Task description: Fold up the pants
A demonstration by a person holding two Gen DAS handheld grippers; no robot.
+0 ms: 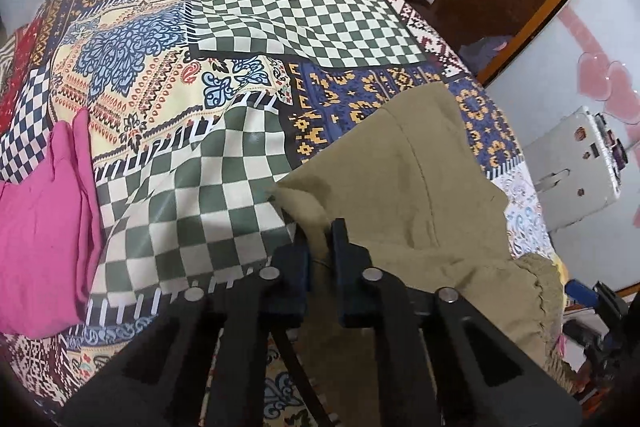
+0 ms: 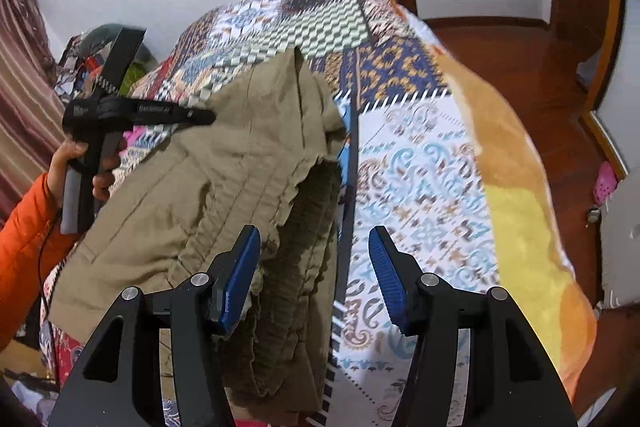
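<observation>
Left gripper pinches a fold of the soft, limp khaki pants lifted over the patchwork bed, while the right gripper gapes wide beside their gathered elastic waistband, probably the firmest hold.

Bed under a patchwork bedspread of checks and paisley. Olive pants draped on it near the green-checked patch; pink cloth lying just left of that patch, at the bed's edge.
</observation>
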